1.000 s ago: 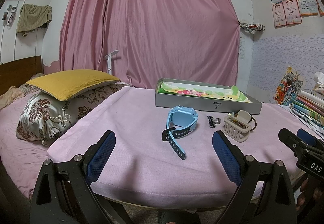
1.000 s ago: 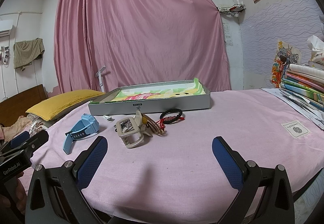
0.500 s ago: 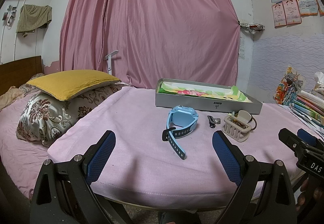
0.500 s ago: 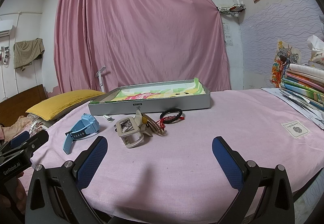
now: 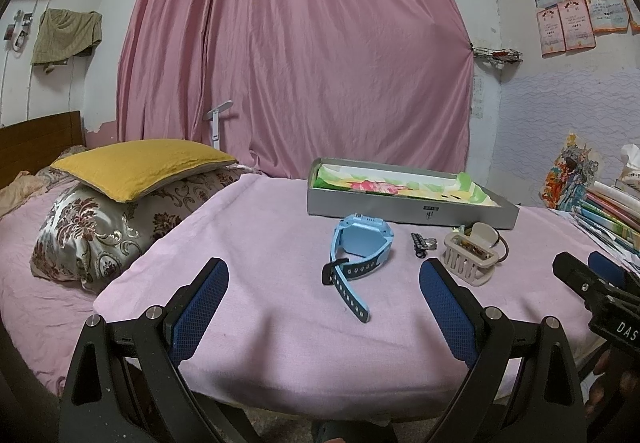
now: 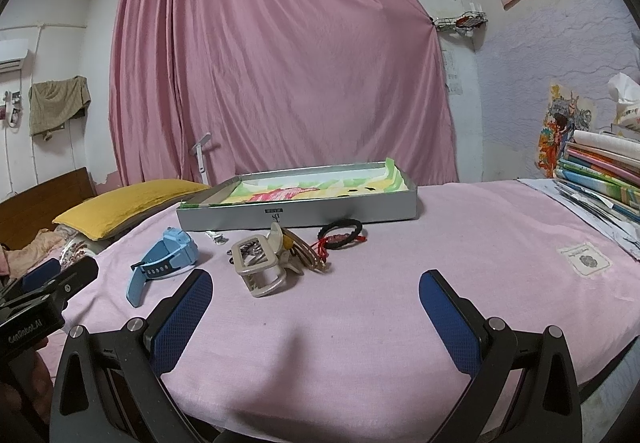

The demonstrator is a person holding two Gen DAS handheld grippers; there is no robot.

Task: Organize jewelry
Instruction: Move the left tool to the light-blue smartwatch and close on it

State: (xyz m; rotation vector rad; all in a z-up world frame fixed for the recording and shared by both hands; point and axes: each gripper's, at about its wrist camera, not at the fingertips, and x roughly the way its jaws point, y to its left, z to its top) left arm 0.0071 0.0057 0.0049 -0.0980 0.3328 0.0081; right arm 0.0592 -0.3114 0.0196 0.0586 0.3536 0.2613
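I see the counter under its pink cloth, carrying everything; the grey tray sits at its far side with a bright liner inside; just in front of the tray lie the blue watch, the beige hair claw and the black-and-red bracelet, close together; my left gripper and right gripper hover at the near edge, jaws wide, gripping nothing.

Nothing has changed: both grippers hang as before and the jewelry lies where it was.
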